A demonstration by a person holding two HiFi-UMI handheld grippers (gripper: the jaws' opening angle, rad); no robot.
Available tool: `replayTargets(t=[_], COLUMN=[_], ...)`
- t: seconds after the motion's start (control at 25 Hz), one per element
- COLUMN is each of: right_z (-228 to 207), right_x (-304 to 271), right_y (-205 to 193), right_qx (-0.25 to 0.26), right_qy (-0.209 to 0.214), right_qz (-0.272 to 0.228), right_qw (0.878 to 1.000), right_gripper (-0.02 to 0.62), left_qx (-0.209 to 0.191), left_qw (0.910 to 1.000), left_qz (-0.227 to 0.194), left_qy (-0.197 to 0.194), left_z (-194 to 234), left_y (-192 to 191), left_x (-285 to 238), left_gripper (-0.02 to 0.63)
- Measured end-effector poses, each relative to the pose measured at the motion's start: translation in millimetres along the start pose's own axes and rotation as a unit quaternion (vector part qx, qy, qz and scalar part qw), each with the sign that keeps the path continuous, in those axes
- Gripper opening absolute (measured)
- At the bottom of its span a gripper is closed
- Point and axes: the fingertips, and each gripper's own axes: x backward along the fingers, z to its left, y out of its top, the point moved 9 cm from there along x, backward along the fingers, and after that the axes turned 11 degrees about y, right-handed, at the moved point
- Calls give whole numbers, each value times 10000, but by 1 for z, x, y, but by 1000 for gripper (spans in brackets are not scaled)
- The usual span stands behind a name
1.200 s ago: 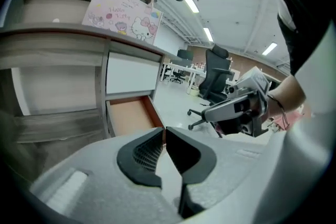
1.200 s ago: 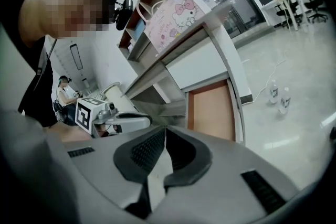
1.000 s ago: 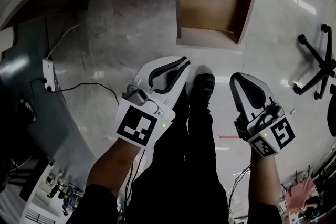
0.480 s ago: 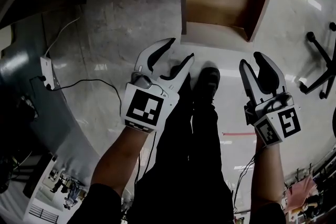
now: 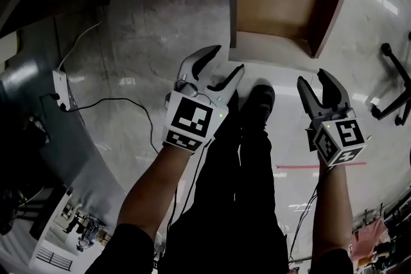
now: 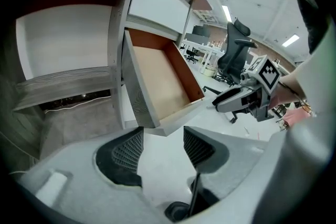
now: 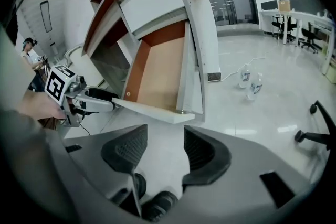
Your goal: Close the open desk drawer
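Observation:
The desk drawer (image 5: 282,3) stands pulled out, its brown wooden inside empty and its white front panel (image 5: 273,48) nearest me. My left gripper (image 5: 226,61) hovers just short of the panel's left end, jaws opening with nothing between them. My right gripper (image 5: 313,78) hangs below the panel's right corner, jaws also opening and empty. The left gripper view looks past its own fingertips (image 6: 163,134) at the drawer (image 6: 163,84). The right gripper view shows the drawer (image 7: 157,73) beyond its fingertips (image 7: 165,134). Neither gripper touches the drawer.
My black shoe (image 5: 260,99) rests on the pale floor under the drawer front. A power strip (image 5: 61,90) with a black cable lies at the left by a grey desk panel (image 5: 38,119). An office chair base (image 5: 392,83) stands at the right. Two bottles (image 7: 251,81) sit on the floor.
Both grippers went from shut to wide open. Both have moved up the picture toward the drawer's front, the right one turning more upright.

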Motion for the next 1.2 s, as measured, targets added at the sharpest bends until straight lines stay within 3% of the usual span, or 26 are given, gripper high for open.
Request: replayTargets(t=[0.16, 0.28, 0.52, 0.72, 0.96, 1.2], right_z=[-2, -2, 1, -3, -5, -9], right_x=[-5, -3, 5, 9, 8, 8], right_y=[6, 9, 13, 22, 16, 11], right_qx=[-125, -200, -539, -769, -762, -855], right_qy=[-178, -230, -226, -158, 19, 207], right_qz=[-130, -203, -369, -550, -665, -838], right_qw=[9997, 9993, 9976, 9954, 9949, 9926], right_gripper=[144, 140, 132, 122, 124, 126], left_qx=[32, 64, 571, 510, 405, 632], left_qw=[10000, 10000, 9972, 9983, 9983, 9973], left_qz=[4, -40, -493, -256, 239, 68], left_qy=[-48, -52, 12, 124, -331, -375], left_z=[0, 0, 11, 3, -23, -27], left_y=[4, 8, 32, 24, -15, -11], left_x=[-4, -3, 7, 24, 5, -11], left_gripper=[224, 224, 221, 221, 219, 206])
